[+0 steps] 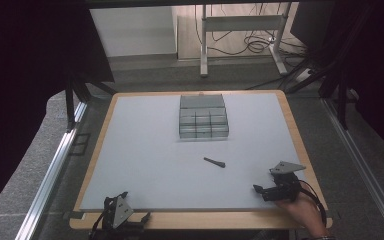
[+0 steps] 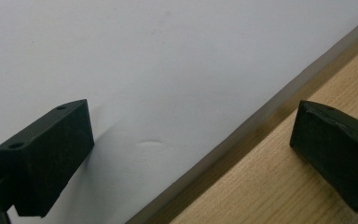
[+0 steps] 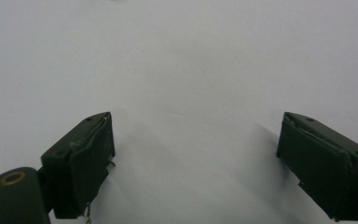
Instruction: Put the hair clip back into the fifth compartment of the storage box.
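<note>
Compartments of the grey tray (image 1: pixel 203 118) look bare; both grippers' fingers (image 2: pixel 46 156) spread, released.

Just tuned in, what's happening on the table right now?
Nothing is being held yet. The right hand-held gripper rests open at the near right of the grey mat, in a person's hand. The left hand-held gripper lies open at the near edge. A small dark stick lies untouched mid-mat, in front of a grey compartment box.
</note>
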